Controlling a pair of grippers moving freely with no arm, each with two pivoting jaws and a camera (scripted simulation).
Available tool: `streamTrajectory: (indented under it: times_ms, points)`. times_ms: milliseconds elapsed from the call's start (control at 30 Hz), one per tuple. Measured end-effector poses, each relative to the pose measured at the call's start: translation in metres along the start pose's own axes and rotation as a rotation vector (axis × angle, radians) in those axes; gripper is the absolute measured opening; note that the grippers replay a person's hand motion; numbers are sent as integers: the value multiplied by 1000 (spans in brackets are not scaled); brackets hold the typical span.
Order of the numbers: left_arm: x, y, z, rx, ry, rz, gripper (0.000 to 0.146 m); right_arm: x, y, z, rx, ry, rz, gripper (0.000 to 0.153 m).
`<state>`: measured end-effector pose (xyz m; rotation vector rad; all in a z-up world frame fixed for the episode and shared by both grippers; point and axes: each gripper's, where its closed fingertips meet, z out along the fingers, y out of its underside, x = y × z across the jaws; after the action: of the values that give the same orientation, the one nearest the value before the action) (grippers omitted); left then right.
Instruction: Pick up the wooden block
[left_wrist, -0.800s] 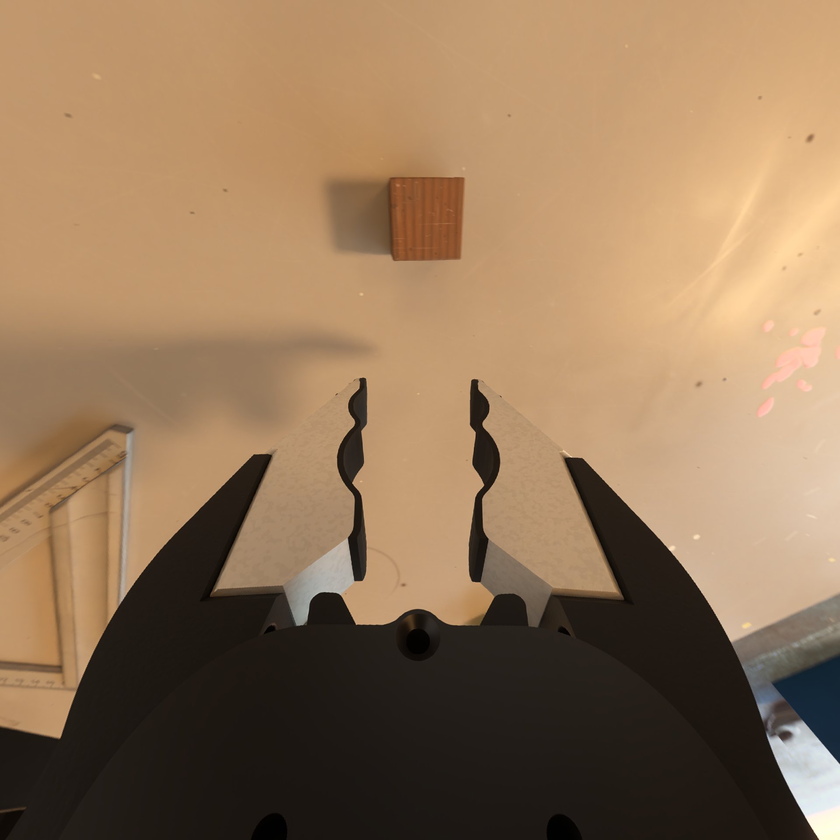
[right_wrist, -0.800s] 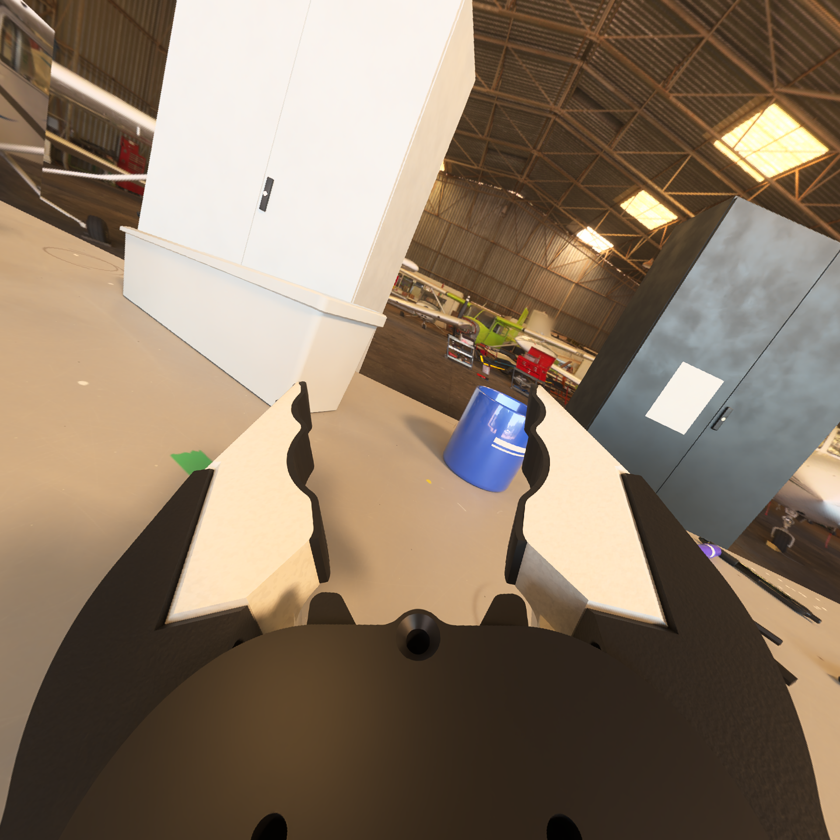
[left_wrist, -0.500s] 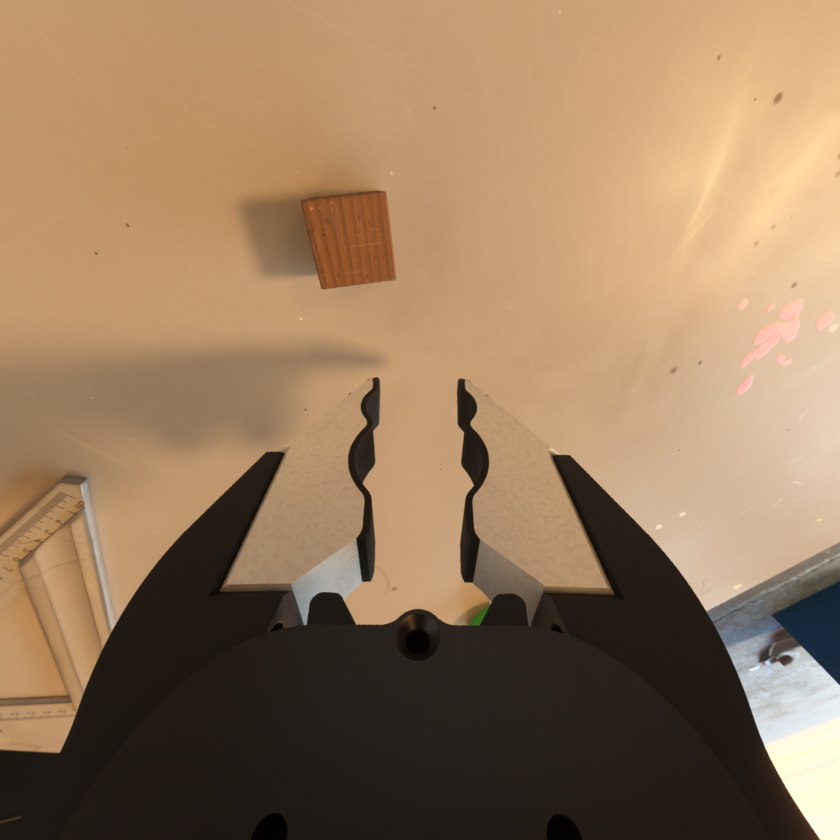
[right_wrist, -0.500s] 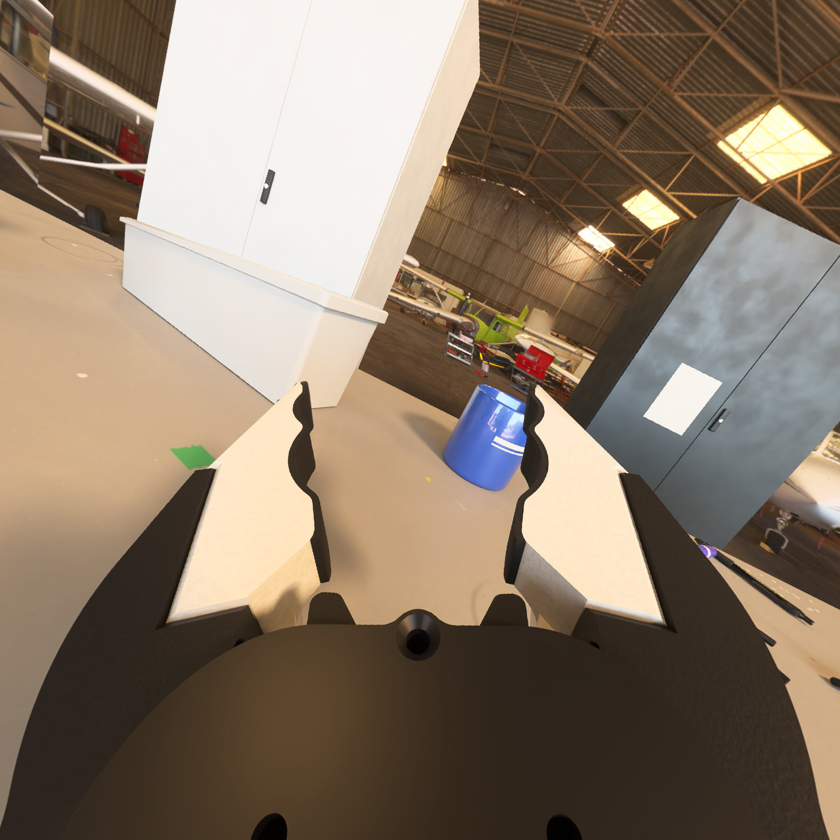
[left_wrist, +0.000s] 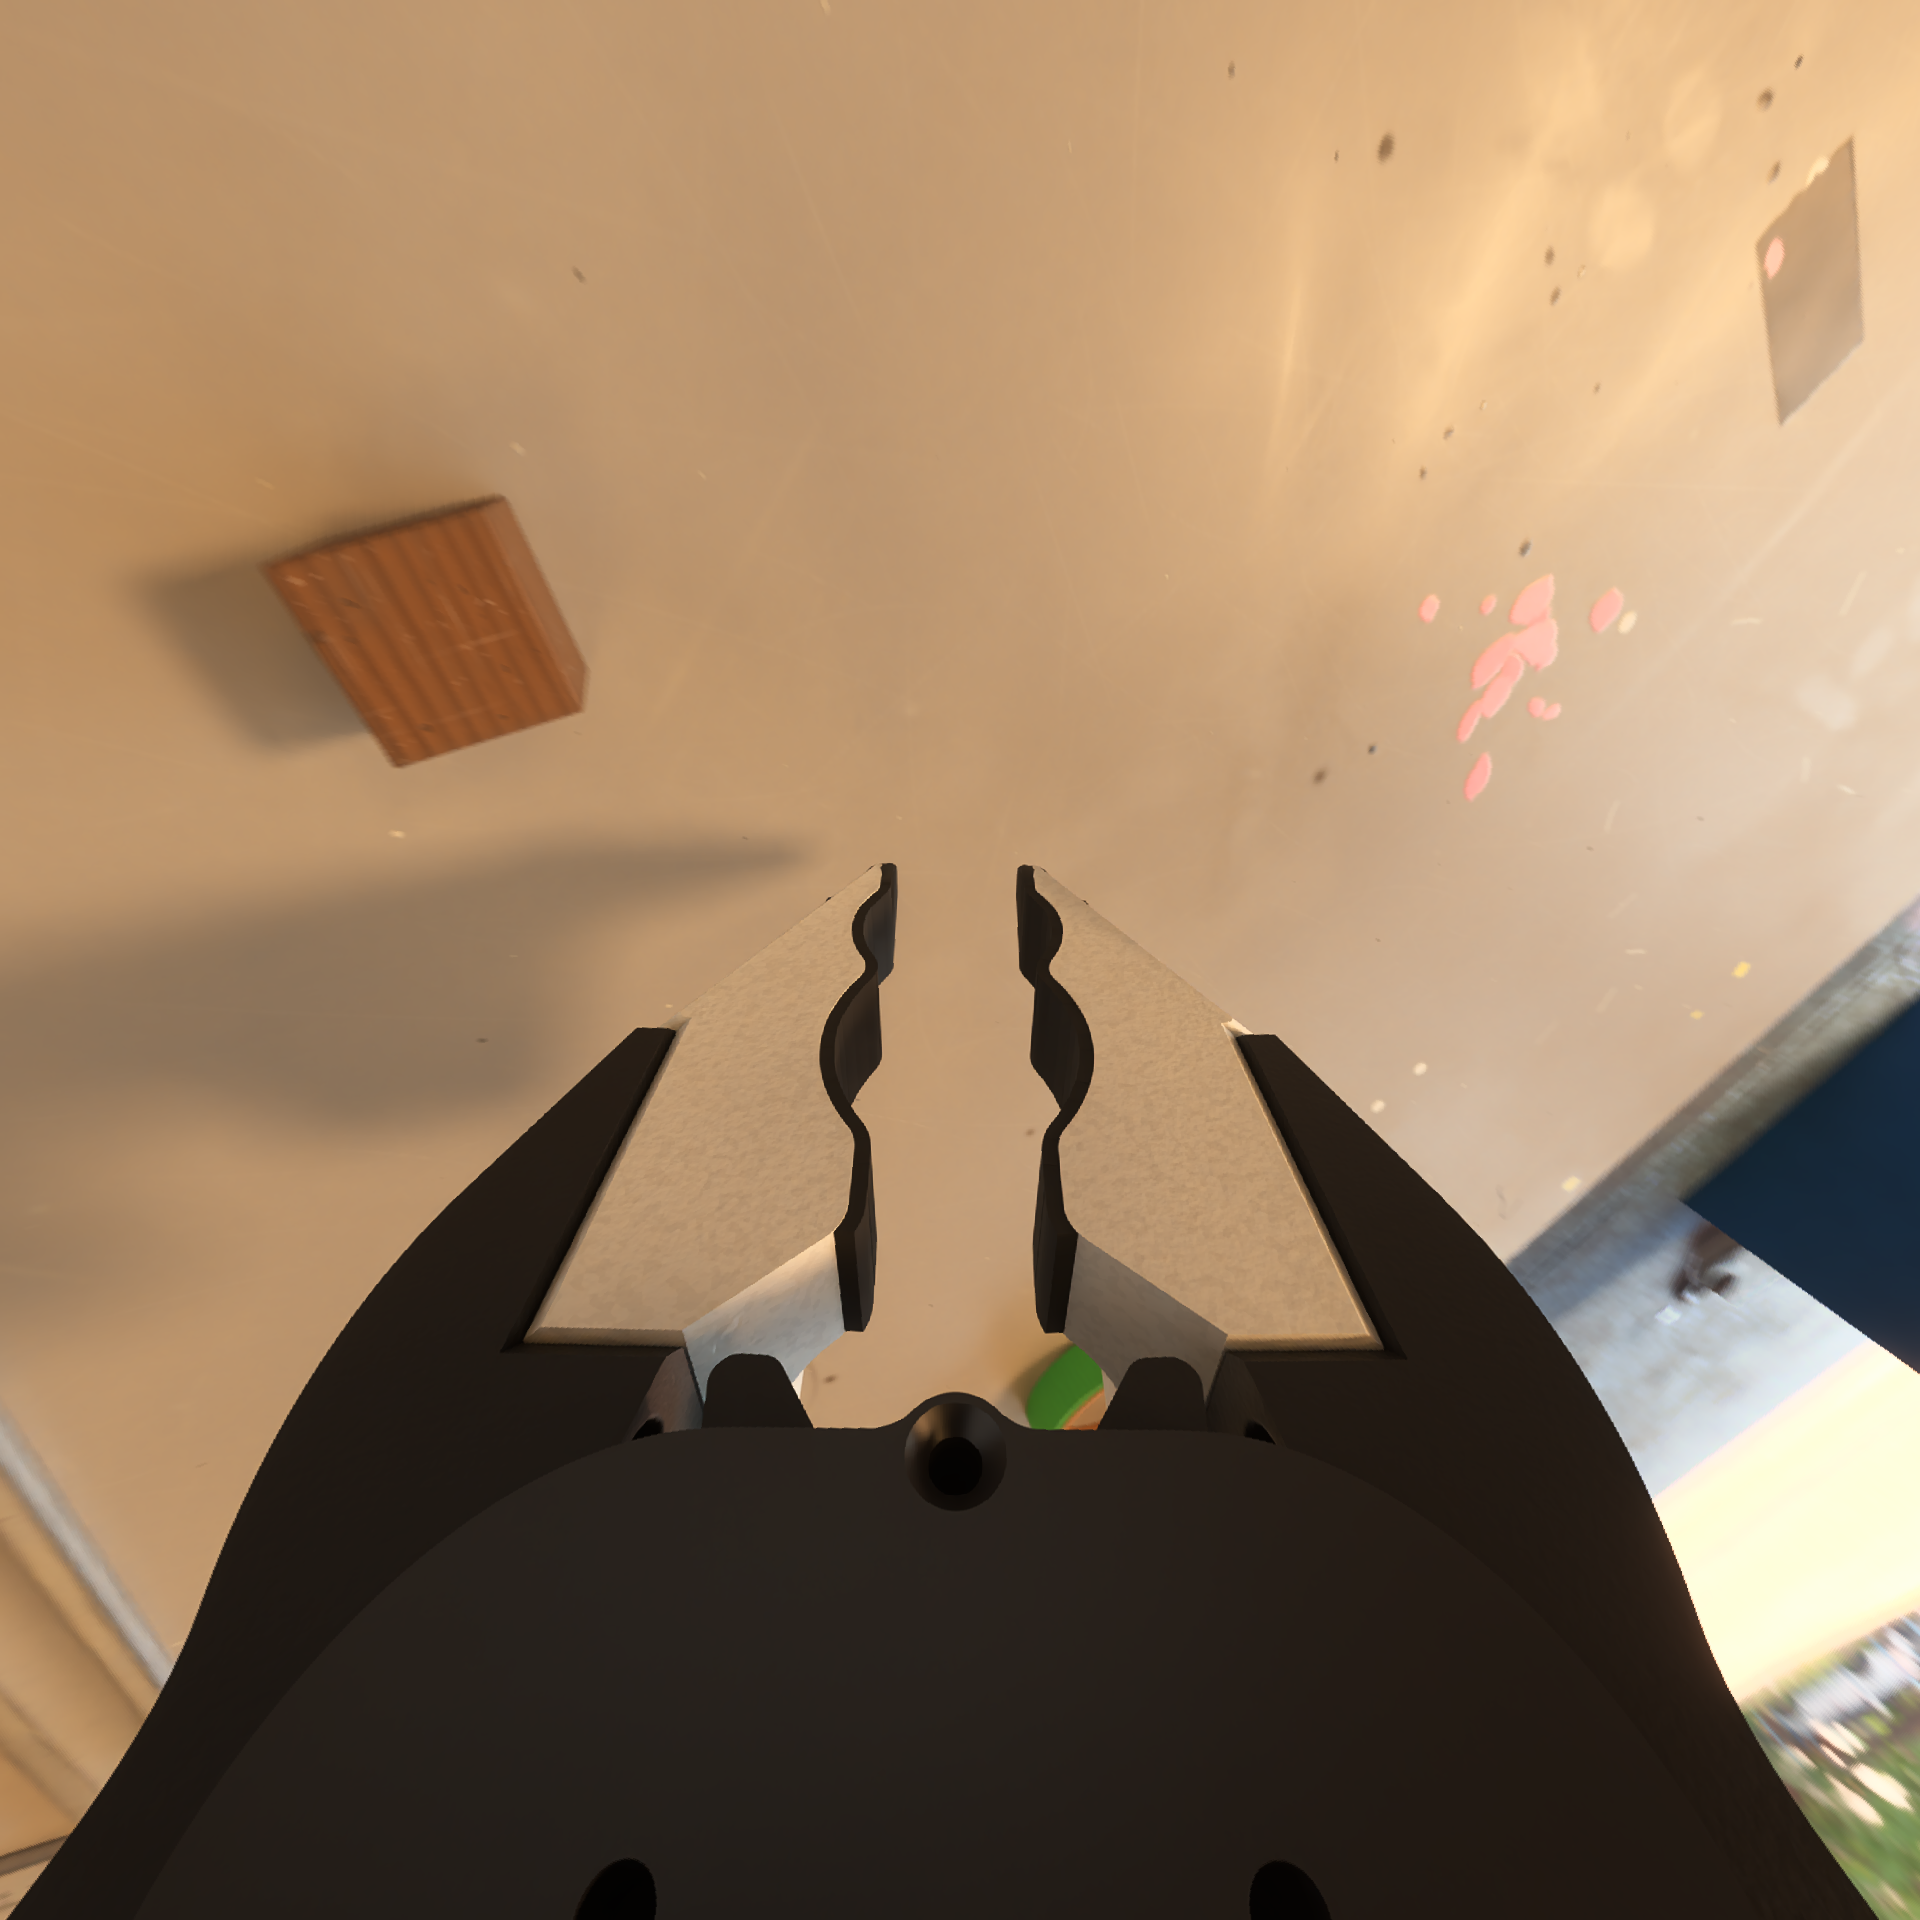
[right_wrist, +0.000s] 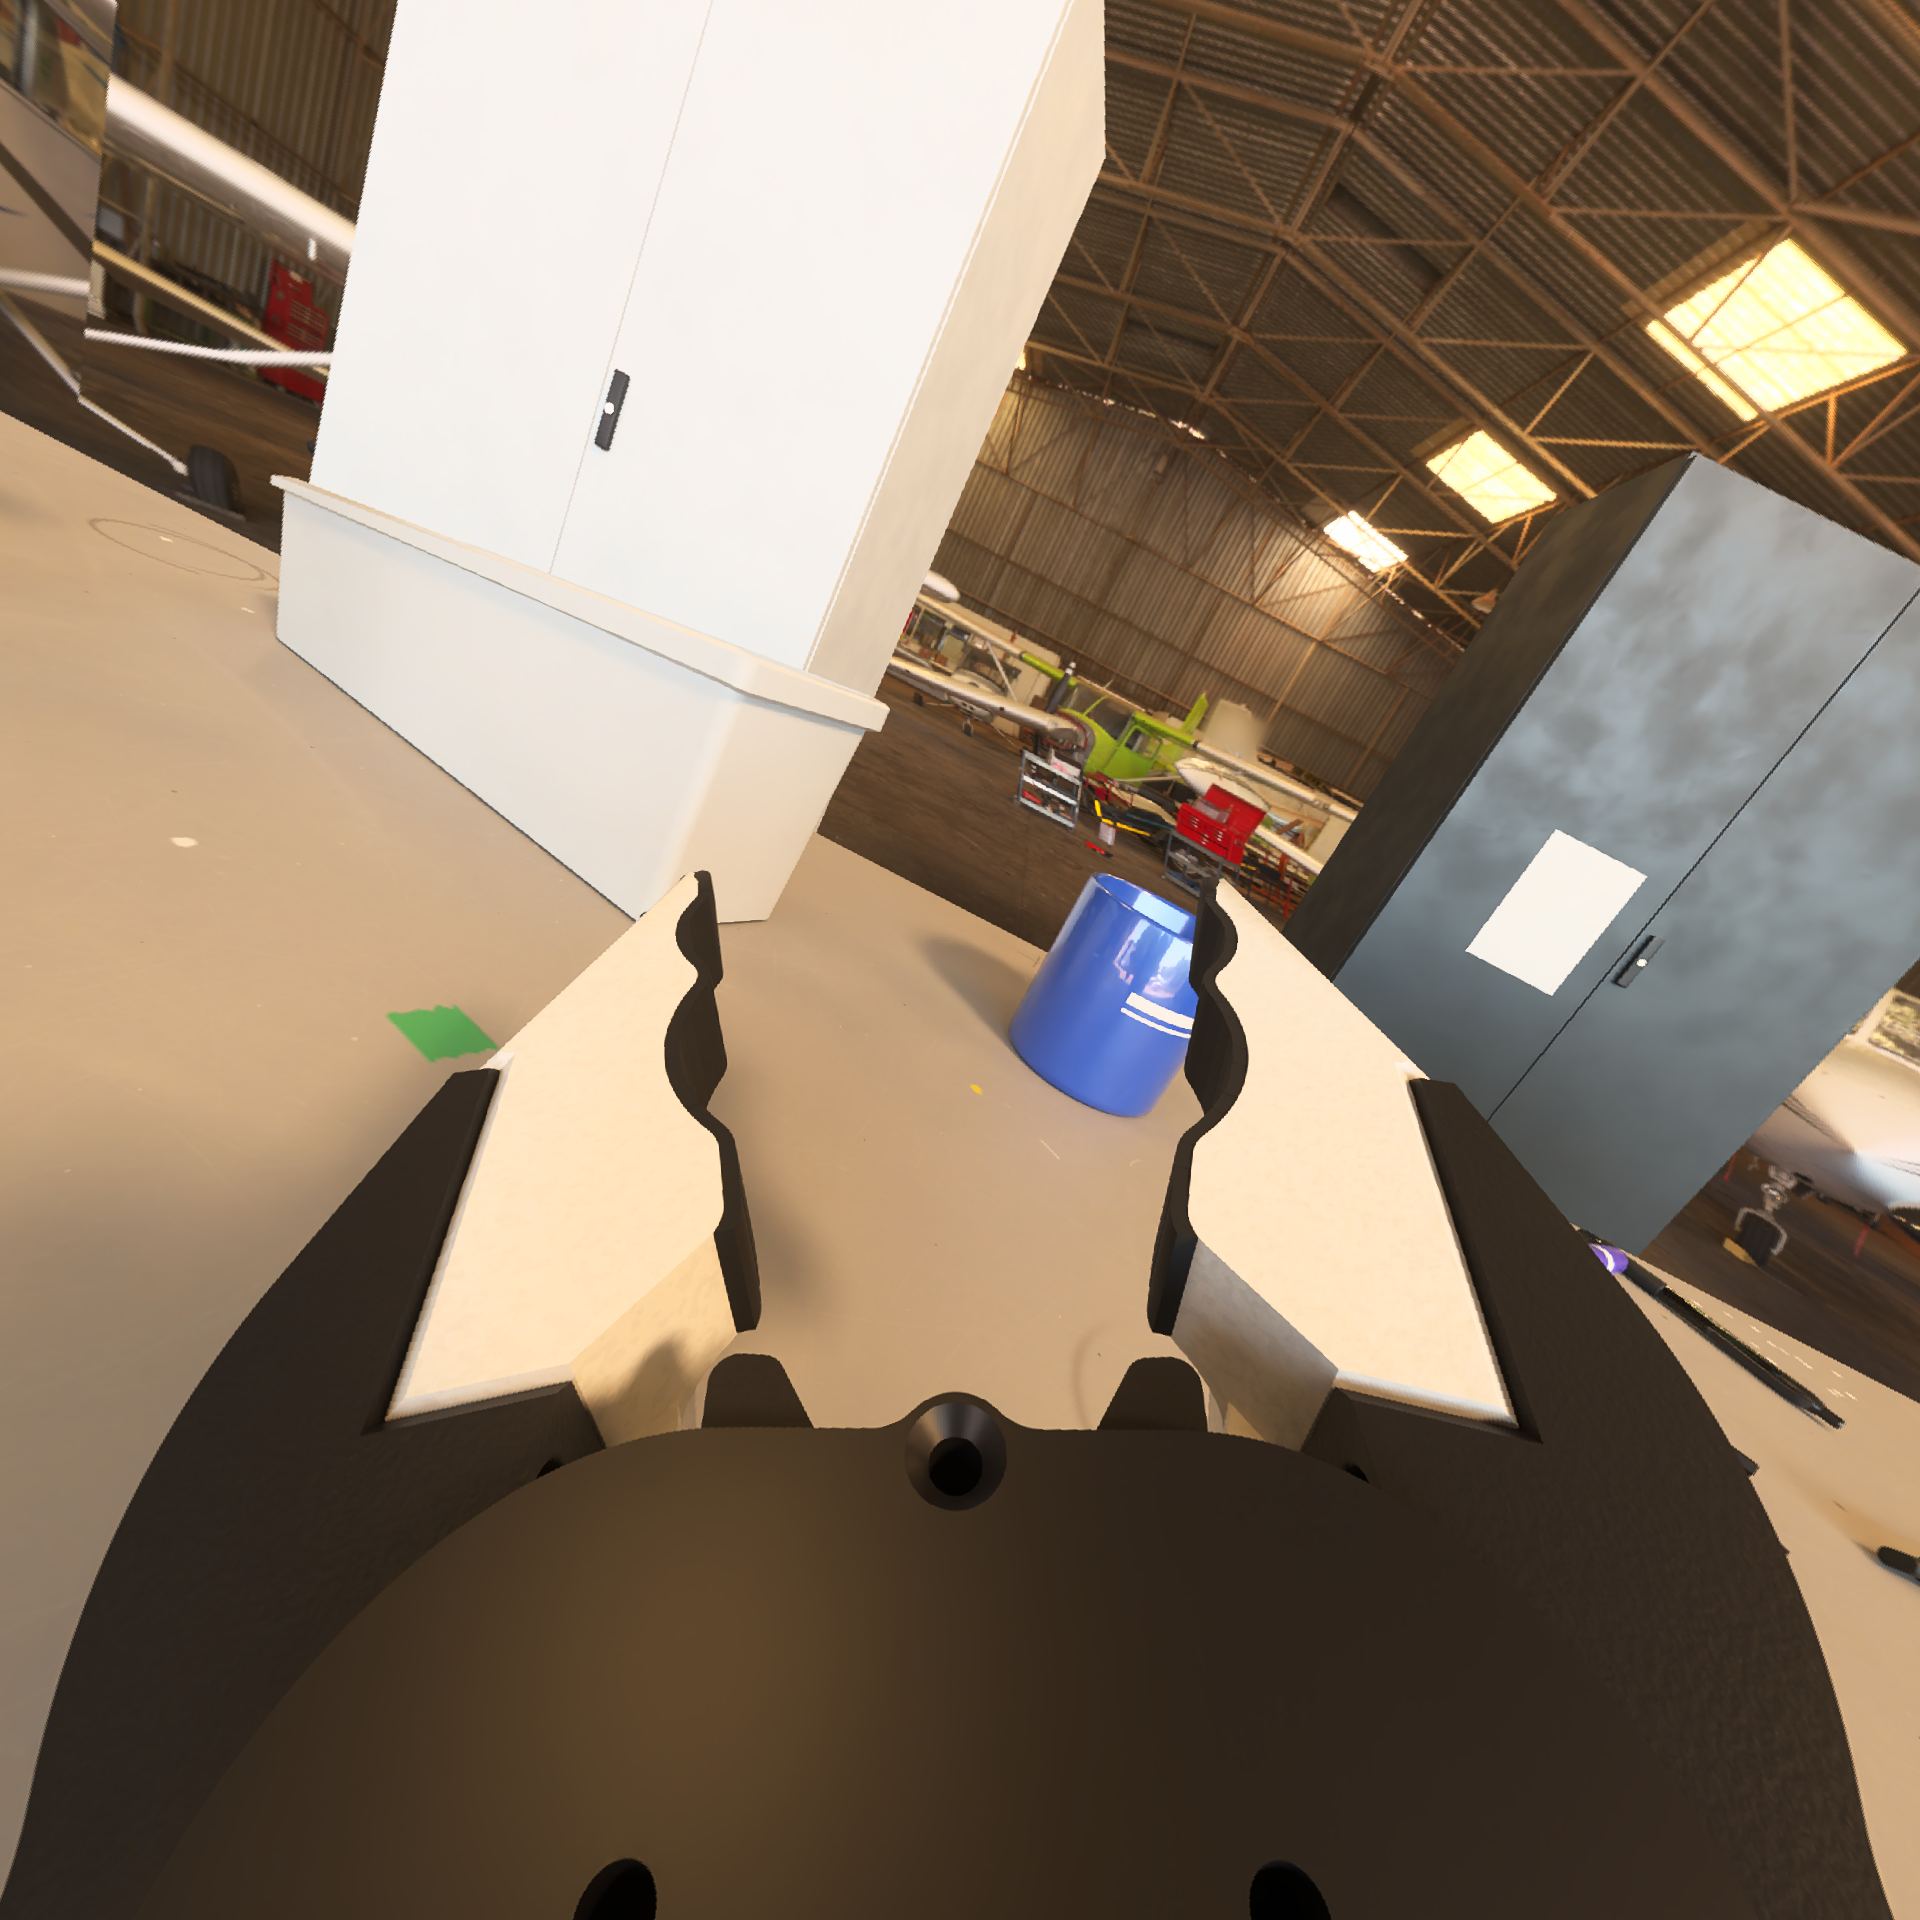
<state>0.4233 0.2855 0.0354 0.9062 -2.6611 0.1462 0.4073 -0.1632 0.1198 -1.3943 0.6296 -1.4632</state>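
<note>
The wooden block (left_wrist: 426, 627) is a flat brown ribbed square lying on the beige tabletop, up and to the left in the left wrist view. My left gripper (left_wrist: 956, 871) looks down at the table, to the right of the block and apart from it. Its jaws stand a narrow gap apart with nothing between them. My right gripper (right_wrist: 954, 896) is wide open and empty, low over the table; the block does not show in the right wrist view.
A blue cup (right_wrist: 1112, 1003) stands just beyond my right gripper's right finger. A white cabinet (right_wrist: 665, 416) and a grey cabinet (right_wrist: 1683, 862) stand behind. Green tape (right_wrist: 440, 1032) lies left. The table edge (left_wrist: 1662, 1174), pink paint spots (left_wrist: 1512, 665) and a grey patch (left_wrist: 1813, 281) lie right of my left gripper.
The left gripper has swung right, so the block has slid from top centre to the left of the view, and its jaws have narrowed. The right gripper has barely moved.
</note>
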Motion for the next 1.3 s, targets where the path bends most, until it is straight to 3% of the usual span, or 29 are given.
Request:
streamTrajectory:
  times_ms: [100, 267, 400, 600, 800, 1067, 1300]
  points:
    - [-13, -9, -15, 82, -123, 29, 26, 0, 0, 0, -1, -1, 0, 91]
    - [-63, -29, -64, 311, -496, 10, 30, 0, 0, 0, -2, -1, -2, 91]
    - [-72, -44, -86, 531, -427, -74, 20, 1, 1, 0, -3, 0, -4, 91]
    - [-78, -36, -64, 423, -381, -115, 23, 1, 1, 0, -4, -2, -7, 90]
    - [-77, -71, -44, 496, -287, -121, 27, 1, 1, -1, -6, -1, -10, 89]
    - [-75, -62, -9, 304, -270, -140, 37, 0, 2, -1, -8, -6, -17, 89]
    - [-72, -11, -7, 120, -242, -287, 31, 0, 2, -1, -9, -7, -21, 88]
